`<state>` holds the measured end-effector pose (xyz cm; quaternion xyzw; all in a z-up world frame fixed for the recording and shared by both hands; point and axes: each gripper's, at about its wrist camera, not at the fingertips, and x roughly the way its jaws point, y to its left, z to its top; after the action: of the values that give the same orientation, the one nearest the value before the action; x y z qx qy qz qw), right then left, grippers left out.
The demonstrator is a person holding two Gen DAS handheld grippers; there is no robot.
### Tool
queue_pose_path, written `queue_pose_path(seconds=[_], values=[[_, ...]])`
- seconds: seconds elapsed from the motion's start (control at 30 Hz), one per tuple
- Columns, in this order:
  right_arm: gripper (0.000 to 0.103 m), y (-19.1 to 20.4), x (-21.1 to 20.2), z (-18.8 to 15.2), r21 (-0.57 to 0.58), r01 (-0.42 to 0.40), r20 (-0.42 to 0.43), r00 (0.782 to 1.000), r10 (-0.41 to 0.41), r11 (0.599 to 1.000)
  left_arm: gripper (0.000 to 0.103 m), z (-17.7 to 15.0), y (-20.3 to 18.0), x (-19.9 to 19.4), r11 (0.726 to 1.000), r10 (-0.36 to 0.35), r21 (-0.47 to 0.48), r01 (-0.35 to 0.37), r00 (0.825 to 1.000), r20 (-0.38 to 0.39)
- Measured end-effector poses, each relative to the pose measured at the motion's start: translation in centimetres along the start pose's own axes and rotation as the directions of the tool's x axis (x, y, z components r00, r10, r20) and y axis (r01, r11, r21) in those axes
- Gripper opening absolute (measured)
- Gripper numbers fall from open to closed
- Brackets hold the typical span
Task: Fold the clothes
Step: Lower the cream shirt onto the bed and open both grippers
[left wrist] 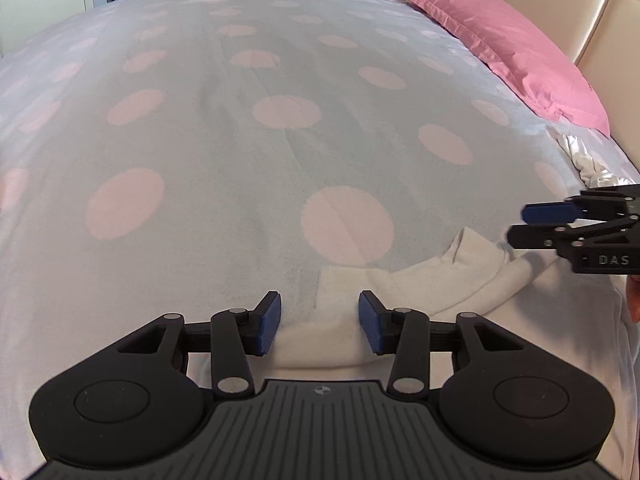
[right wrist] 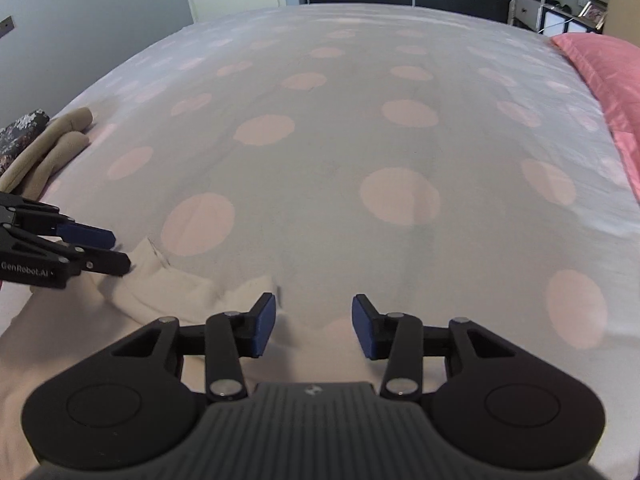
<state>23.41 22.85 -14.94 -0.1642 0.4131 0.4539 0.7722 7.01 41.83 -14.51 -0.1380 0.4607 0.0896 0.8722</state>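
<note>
While both jaws stand released, a cream garment waits at the near edge of the bed.

Nearest, the left hand-held gripper [left wrist: 319,322] hangs parted over the cream garment [left wrist: 420,284], nothing pinched between its blue pads; the right hand-held gripper [right wrist: 313,326] beside it is likewise unclenched, over the garment's edge and the polka-dot bedspread [right wrist: 320,140]. To fold well, I'd judge each should nip a corner of the collar end squarely, lift together and lay the cloth over flat, avoiding the bedspread beneath. Further left lies a beige garment [right wrist: 48,148]; far right, a pink pillow [left wrist: 500,48] against the headboard [left wrist: 580,12].
</note>
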Motion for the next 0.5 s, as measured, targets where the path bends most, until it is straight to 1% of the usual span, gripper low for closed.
queue_pose_path(seconds=[0.07, 0.17, 0.2, 0.23, 0.27, 0.3, 0.37, 0.5], values=[[0.041, 0.2, 1.2, -0.1, -0.002, -0.013, -0.020, 1.000, 0.013, 1.000, 0.033, -0.2, 0.0, 0.6, 1.000, -0.021, -0.009, 0.021, 1.000, 0.007], [0.027, 0.8, 1.8, -0.6, -0.012, -0.041, -0.012, 0.999, 0.041, 0.999, 0.026, -0.5, -0.4, 1.0, 0.999, -0.034, 0.002, 0.034, 0.999, 0.039], [0.019, 0.9, 1.7, -0.7, -0.018, -0.044, -0.003, 0.999, 0.044, 0.999, 0.018, -0.7, -0.6, 0.9, 0.999, -0.030, 0.014, 0.029, 0.998, 0.055], [0.014, 1.1, 1.6, -0.8, -0.025, -0.043, 0.006, 0.999, 0.043, 0.999, 0.013, -0.9, -0.8, 0.7, 0.999, -0.027, 0.025, 0.025, 0.997, 0.073], [0.013, 1.2, 1.4, -0.9, -0.040, -0.035, 0.018, 0.999, 0.036, 0.999, 0.008, -1.0, -0.9, 0.4, 0.999, -0.023, 0.035, 0.020, 0.995, 0.093], [0.012, 1.3, 1.0, -0.8, -0.051, -0.028, 0.030, 0.999, 0.029, 0.998, 0.006, -1.1, -1.0, 0.0, 0.999, -0.021, 0.044, 0.016, 0.993, 0.118], [0.011, 1.3, 0.3, -0.5, -0.061, -0.014, 0.058, 0.998, 0.018, 0.998, 0.006, -0.7, -1.3, -0.8, 0.998, -0.019, 0.057, 0.010, 0.987, 0.161], [0.010, 1.1, -1.1, 1.1, -0.051, 0.027, 0.135, 0.991, -0.019, 0.998, 0.005, 1.2, -1.9, -1.9, 0.997, 0.014, 0.073, -0.032, 0.975, 0.224]])
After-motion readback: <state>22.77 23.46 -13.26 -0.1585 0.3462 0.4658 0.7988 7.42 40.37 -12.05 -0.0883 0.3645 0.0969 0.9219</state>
